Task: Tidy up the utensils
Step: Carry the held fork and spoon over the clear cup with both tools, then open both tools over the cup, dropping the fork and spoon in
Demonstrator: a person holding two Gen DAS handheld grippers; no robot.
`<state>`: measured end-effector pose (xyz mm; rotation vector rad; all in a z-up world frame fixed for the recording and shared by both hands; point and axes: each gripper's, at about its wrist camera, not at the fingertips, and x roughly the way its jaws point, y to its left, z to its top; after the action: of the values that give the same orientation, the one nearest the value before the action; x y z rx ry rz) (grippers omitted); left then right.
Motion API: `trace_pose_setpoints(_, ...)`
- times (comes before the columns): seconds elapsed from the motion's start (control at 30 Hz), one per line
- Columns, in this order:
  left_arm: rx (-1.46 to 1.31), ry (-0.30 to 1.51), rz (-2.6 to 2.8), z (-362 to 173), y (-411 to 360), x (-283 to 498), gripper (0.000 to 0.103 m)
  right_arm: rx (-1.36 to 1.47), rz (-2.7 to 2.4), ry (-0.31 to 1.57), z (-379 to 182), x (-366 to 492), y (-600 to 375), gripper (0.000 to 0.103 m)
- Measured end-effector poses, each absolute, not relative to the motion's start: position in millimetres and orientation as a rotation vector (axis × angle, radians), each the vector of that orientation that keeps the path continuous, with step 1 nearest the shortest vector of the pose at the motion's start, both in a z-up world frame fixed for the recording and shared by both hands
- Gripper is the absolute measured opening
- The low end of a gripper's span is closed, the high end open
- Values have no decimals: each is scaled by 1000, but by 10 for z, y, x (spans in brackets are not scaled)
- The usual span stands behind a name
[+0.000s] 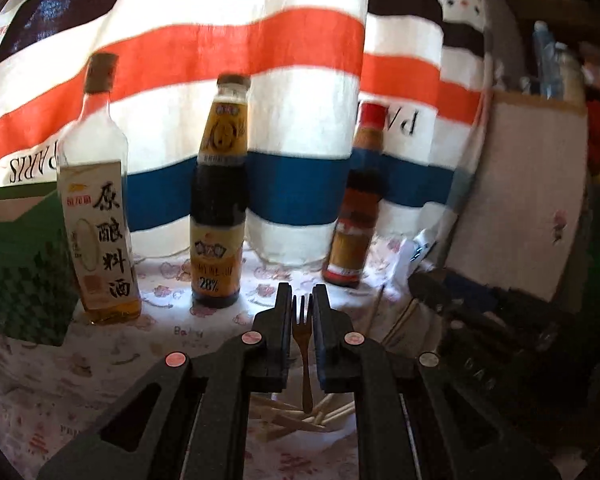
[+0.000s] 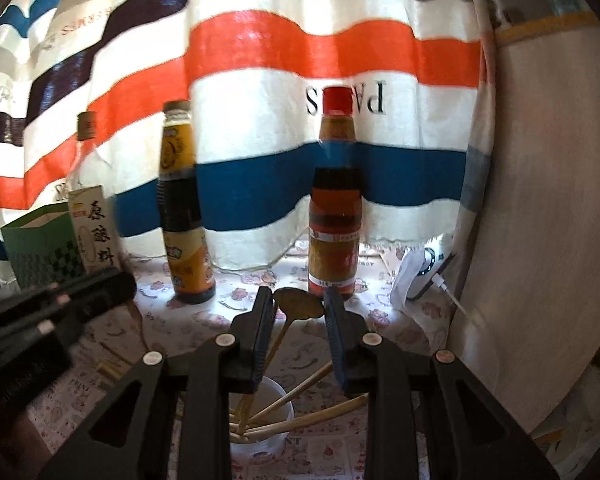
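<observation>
My left gripper (image 1: 302, 294) is shut on a small golden fork (image 1: 302, 332), tines pointing away, its handle hanging over a white cup (image 1: 332, 436) holding several wooden chopsticks (image 1: 288, 420). My right gripper (image 2: 299, 300) has its jaws apart around a golden spoon (image 2: 298, 304); the bowl sits between the fingertips nearer the left one, and contact is unclear. The spoon's handle runs down into the white cup (image 2: 272, 400) with several chopsticks (image 2: 300, 408). The left gripper also shows at the left of the right wrist view (image 2: 100, 288).
Three bottles stand at the back before a striped curtain: a clear cooking wine bottle (image 1: 100, 216), a dark sauce bottle (image 1: 220, 200) and a red-capped bottle (image 1: 358, 200). A green box (image 1: 20, 272) is at the left. A white charger (image 2: 420, 276) and a pale board (image 2: 540, 220) are at the right.
</observation>
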<state>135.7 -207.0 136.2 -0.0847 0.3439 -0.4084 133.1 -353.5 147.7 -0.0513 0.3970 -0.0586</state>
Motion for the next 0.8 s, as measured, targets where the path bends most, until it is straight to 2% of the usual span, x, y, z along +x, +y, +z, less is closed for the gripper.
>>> trace_pose_setpoints(0.13,-160,334,-439,1207,-1991,1452,9,-5,-34,443,1414,1442,-3641,25)
trace_pose_setpoints(0.6,-95,344,-441,1029,-2096,1529,9,216,117,591,1231,1663,-3936,25)
trace_pose_setpoints(0.8,-88,325,-439,1159,-2023,1387,29,173,129,600,1191,1663,-3819,26)
